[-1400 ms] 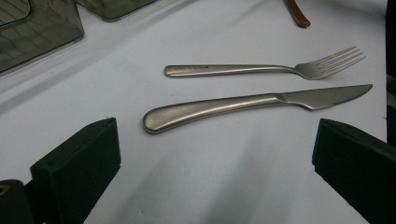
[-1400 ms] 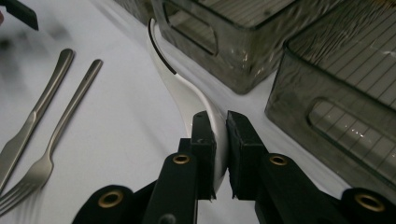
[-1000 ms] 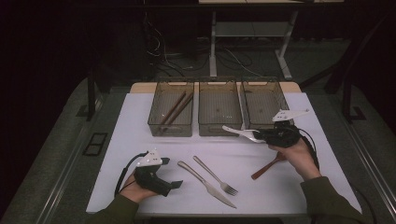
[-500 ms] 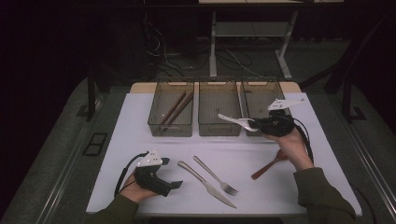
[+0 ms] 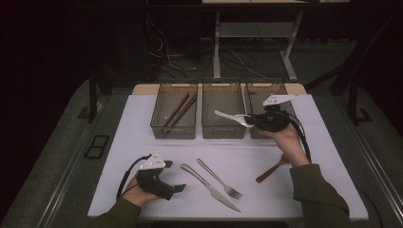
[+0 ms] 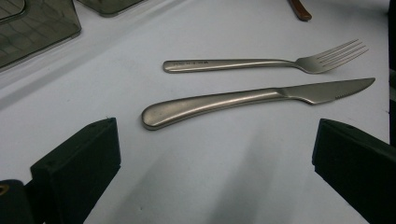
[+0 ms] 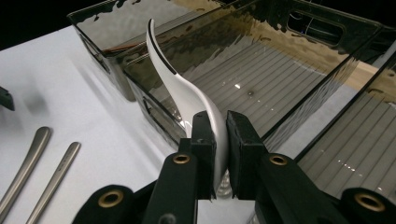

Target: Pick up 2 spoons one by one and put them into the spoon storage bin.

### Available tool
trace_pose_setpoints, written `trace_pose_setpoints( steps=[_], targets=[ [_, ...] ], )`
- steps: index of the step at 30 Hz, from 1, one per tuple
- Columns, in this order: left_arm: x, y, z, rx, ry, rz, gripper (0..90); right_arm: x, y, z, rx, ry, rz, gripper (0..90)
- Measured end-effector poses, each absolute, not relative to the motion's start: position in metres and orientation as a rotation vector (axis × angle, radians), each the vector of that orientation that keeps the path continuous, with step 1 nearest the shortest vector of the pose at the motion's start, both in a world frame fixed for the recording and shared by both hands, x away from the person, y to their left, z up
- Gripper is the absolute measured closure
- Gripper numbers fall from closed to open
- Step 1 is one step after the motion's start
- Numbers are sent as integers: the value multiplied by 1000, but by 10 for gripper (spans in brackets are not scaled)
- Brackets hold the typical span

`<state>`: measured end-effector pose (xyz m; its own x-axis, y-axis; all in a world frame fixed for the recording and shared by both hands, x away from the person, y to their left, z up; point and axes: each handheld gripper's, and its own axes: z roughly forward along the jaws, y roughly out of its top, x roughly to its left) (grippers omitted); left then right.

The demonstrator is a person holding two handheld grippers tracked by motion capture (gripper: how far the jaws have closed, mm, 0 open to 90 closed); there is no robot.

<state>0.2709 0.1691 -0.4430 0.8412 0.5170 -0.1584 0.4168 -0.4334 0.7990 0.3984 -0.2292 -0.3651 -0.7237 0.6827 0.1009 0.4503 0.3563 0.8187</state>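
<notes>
The right gripper is pinching a white spoon by its handle, its length pointing left over the middle bin along the mat's far edge; the left gripper, jaws wide and empty, is resting near the front edge.

A lab-like recording space: dark surroundings, white-topped table, loose floor cables, metal desk frame behind.

White spoon, glossy, curved, clamped by its handle end, held in air over middle bin's front edge.
</notes>
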Motion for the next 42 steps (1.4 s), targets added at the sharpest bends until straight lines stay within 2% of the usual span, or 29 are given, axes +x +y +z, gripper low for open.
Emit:
trace_pose_setpoints(
  steps=[19, 31, 42],
  targets=[
    [271, 169, -443, 2077, 682, 135, 1, 434, -200, -378, 1034, 2413, 1147, 812],
    [271, 169, -443, 2079, 683, 134, 1, 443, -188, -390, 1044, 2474, 1060, 811],
    [271, 169, -443, 2080, 682, 133, 1, 443, -188, -386, 1067, 2444, 1152, 698]
  ],
)
